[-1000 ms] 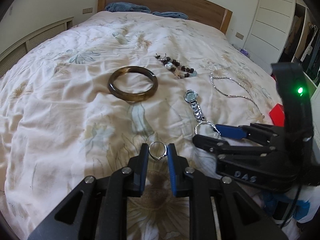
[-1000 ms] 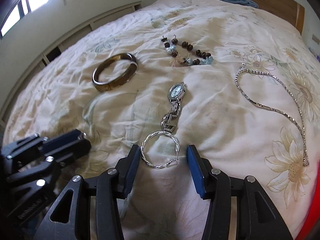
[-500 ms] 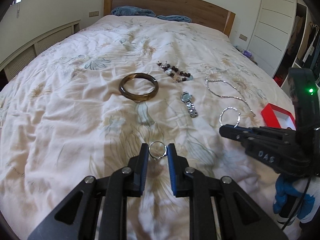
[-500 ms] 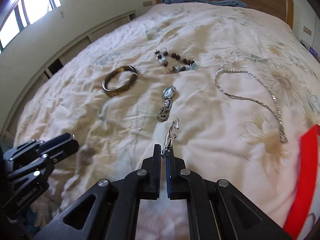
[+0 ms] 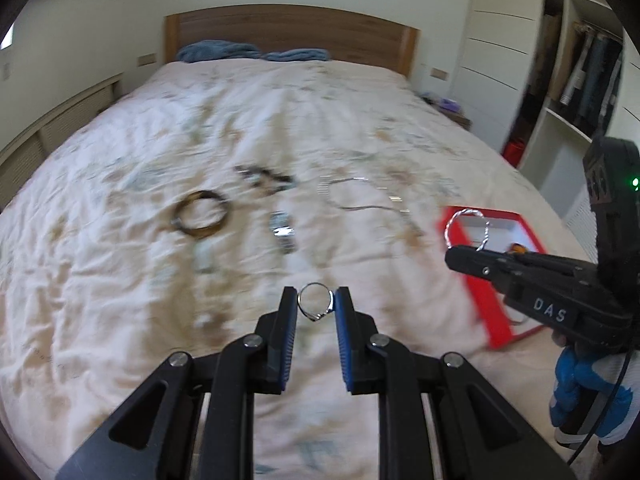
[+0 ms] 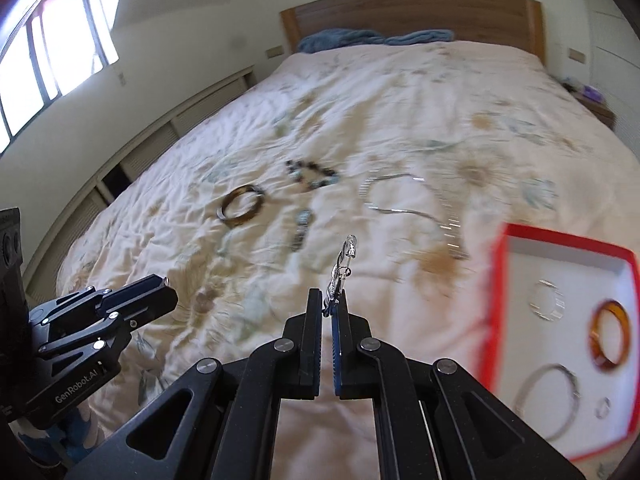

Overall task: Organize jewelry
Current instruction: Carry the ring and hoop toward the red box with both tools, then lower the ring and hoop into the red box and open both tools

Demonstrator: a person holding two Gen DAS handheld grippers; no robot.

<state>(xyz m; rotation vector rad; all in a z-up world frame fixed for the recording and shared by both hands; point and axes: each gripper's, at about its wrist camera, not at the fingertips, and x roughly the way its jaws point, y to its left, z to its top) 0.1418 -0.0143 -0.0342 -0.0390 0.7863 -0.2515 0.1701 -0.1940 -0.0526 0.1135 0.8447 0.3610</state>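
While the left gripper [image 5: 317, 304] held one small silver ring [image 5: 315, 307] pinched between its two blue-padded fingers, well above the bedspread [image 5: 120, 280], the right gripper [image 6: 327, 308] was clamped on one twisted silver hoop [image 6: 340, 270], its jaws nearly touching and the hoop standing edge-on above the tips. From the left wrist view that same hoop [image 5: 467, 229] showed as a full circle rising from the right gripper's [image 5: 460, 254] tip, in front of the red tray [image 5: 496, 312]. Four more pieces lay on the bedspread [image 6: 400, 100], all blurred: one dark brown bangle [image 5: 201, 218], one beaded bracelet [image 5: 266, 178], one wristwatch [image 5: 283, 232] and one silver chain necklace [image 5: 360, 196]. The bangle lay to the left, the watch just right of it, the beads beyond both and the chain off to the right, towards the tray. The red tray [image 6: 500, 280], white inside, rested on the bed at the right and held four visible items in the right wrist view: one amber bangle [image 6: 610, 340], one large silver bangle [image 6: 548, 396], one smaller silver hoop [image 6: 547, 299] and one tiny ring [image 6: 602, 407]. Two blue cloths [image 5: 248, 52] lay against the one wooden headboard [image 5: 292, 28]. A blue-and-white glove [image 5: 588, 396] gripped the right tool's handle, and the left gripper [image 6: 132, 300] showed at the lower left of the right wrist view.
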